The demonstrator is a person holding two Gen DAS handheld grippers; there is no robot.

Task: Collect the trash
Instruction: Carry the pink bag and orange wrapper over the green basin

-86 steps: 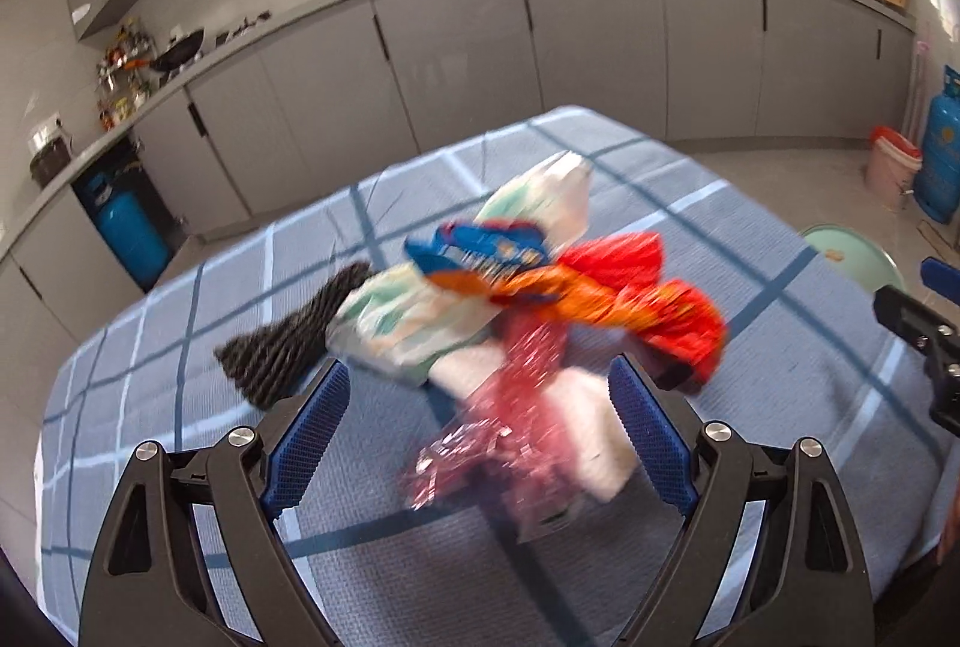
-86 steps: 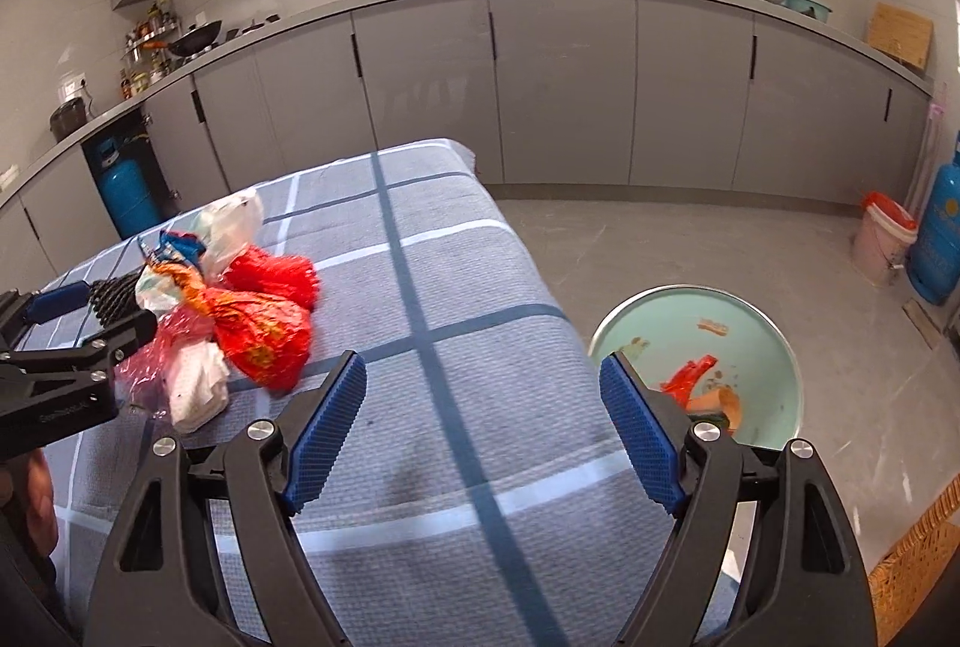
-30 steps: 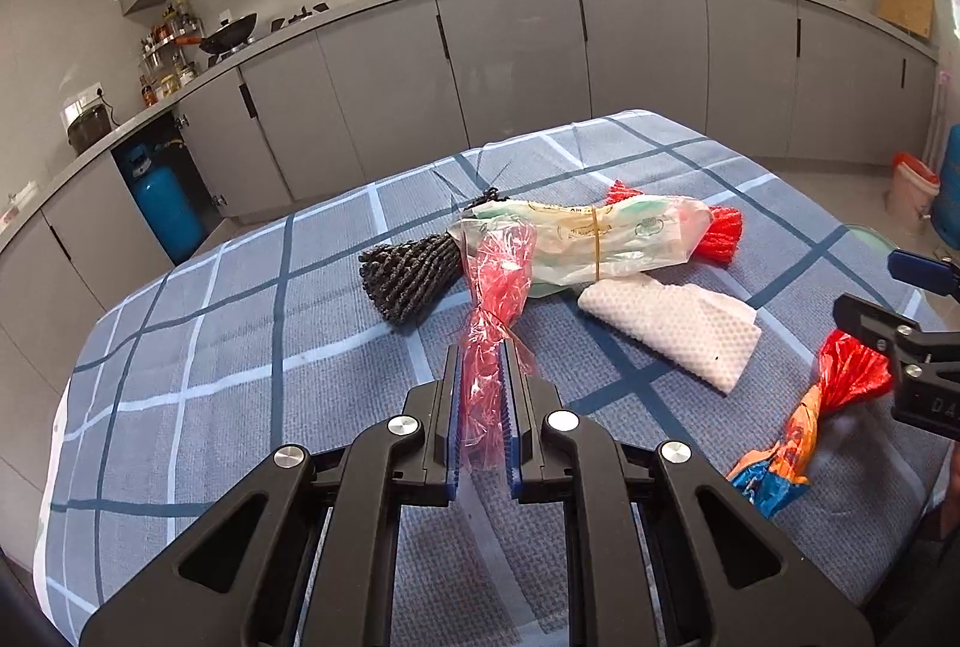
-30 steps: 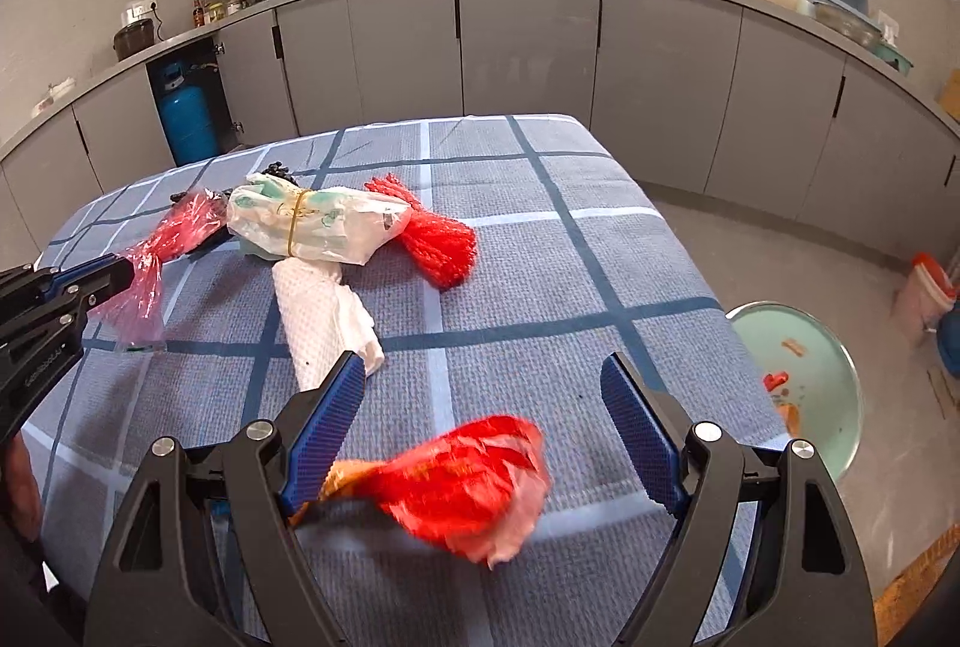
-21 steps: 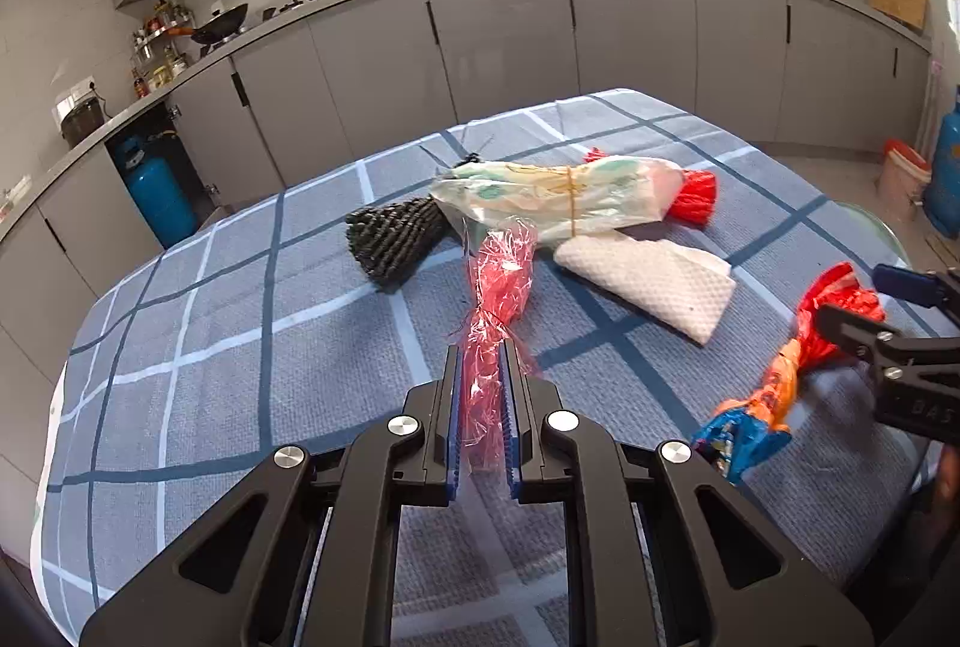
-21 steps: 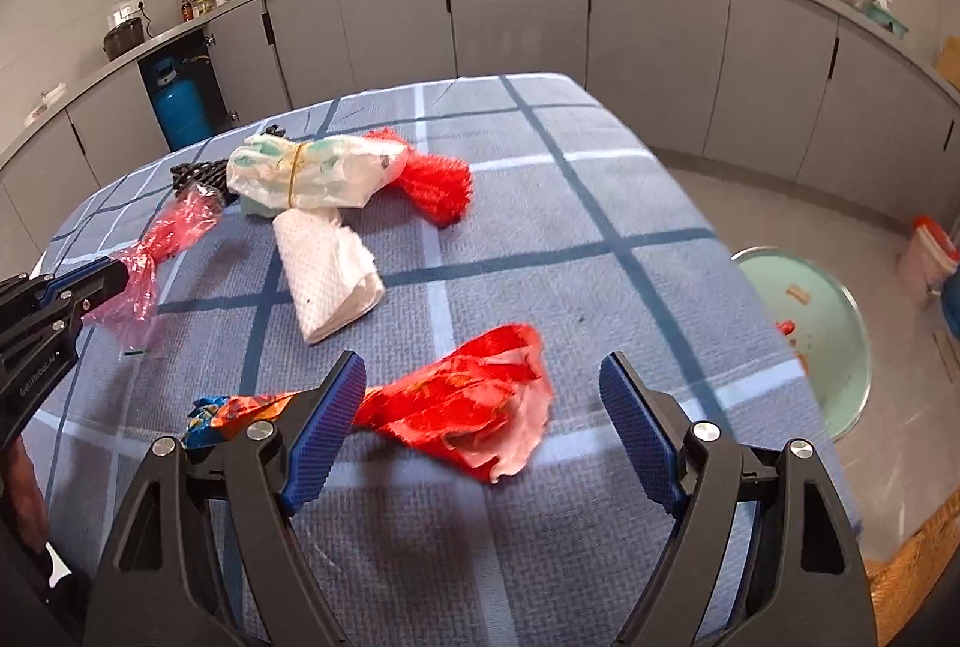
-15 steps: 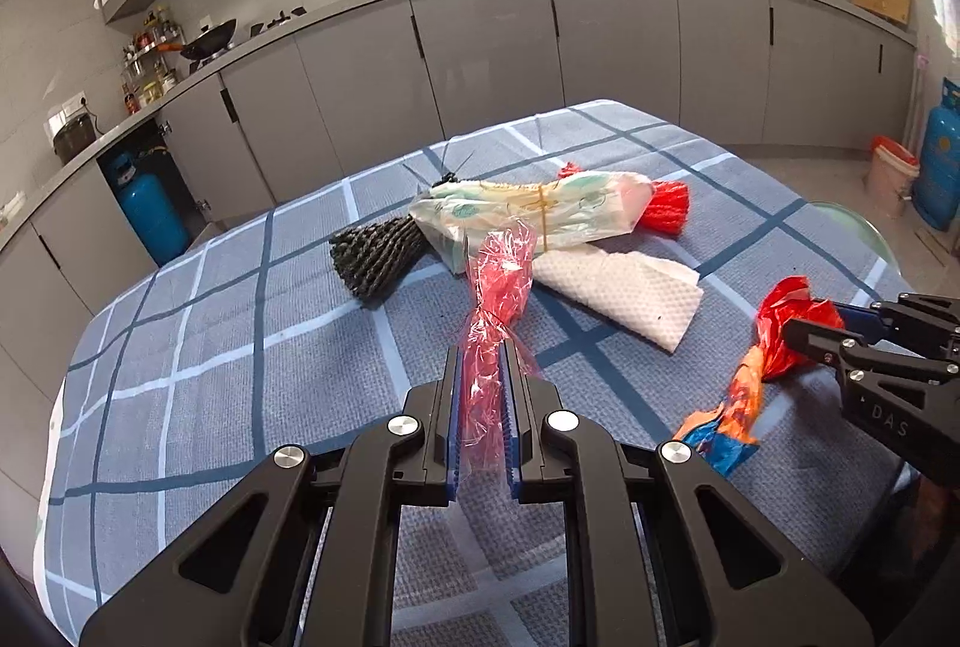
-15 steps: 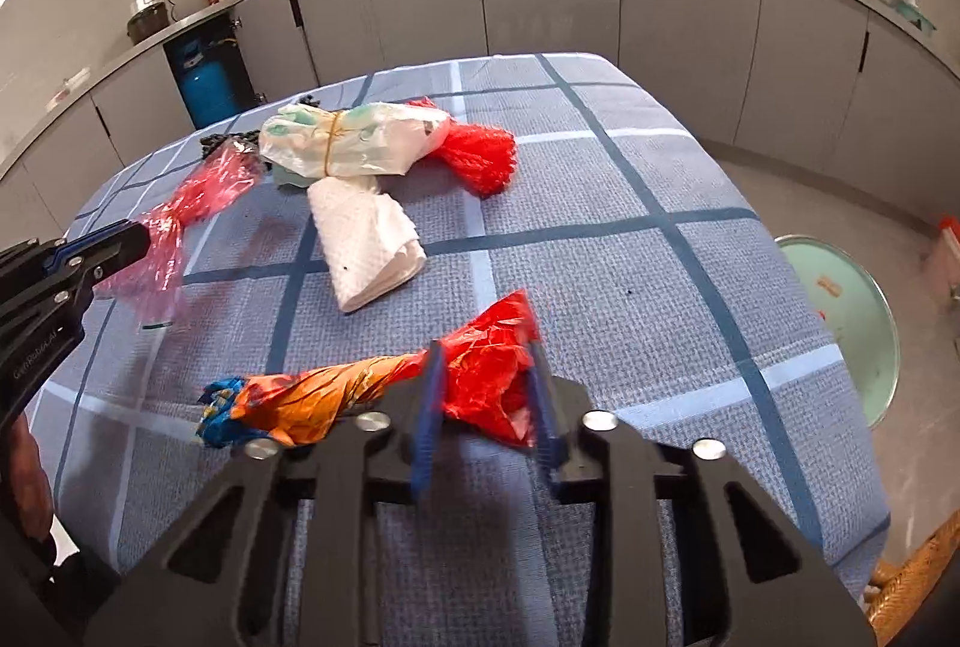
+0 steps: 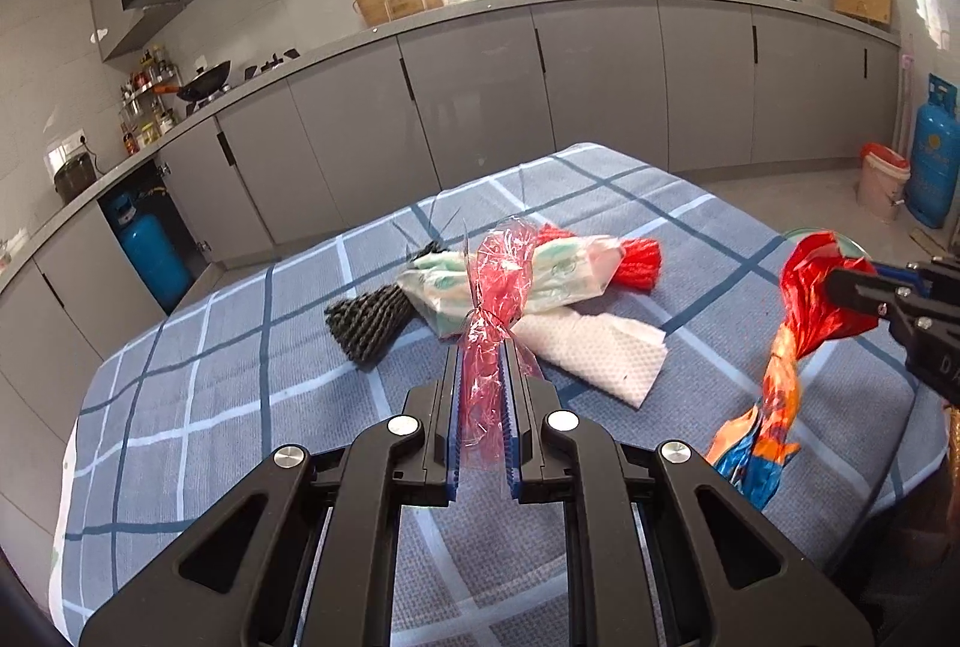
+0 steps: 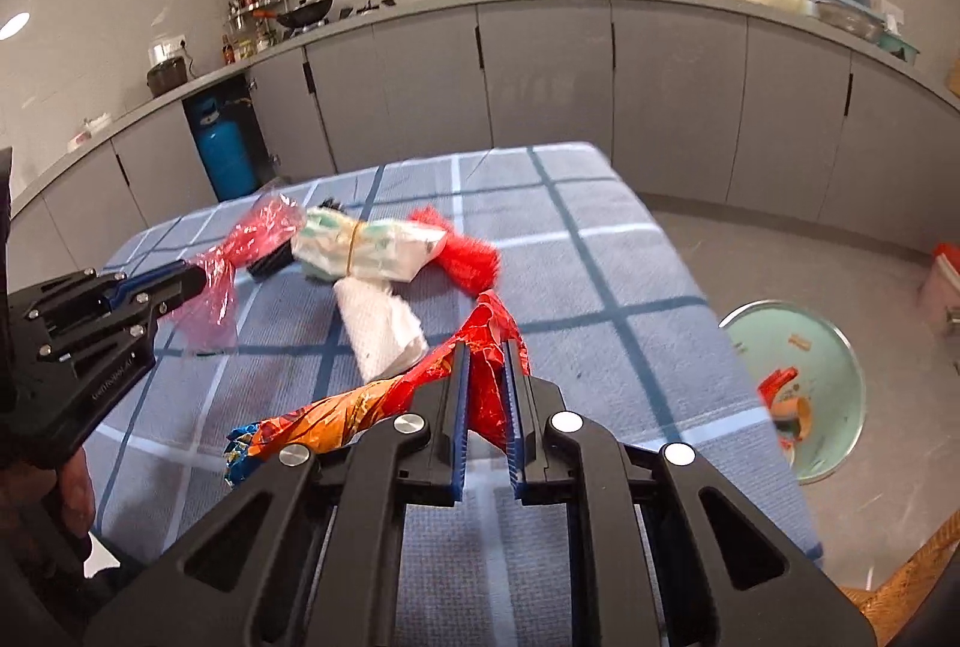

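Two wrappers lifted clear of the tabletop: pink cellophane wrapper clenched in the left gripper, over the table's middle; red-orange snack wrapper clamped in the right gripper, jaws having just closed on it, tail dangling near the right edge. Step in hand, likely: carrying both away. Next move probably a swing past the right edge to the green bin on the floor, then release above it. Left on the tabletop, clustered mid-table toward the far edge: one banded white bag, one paper towel, one black mesh, one red mesh. Four to go.
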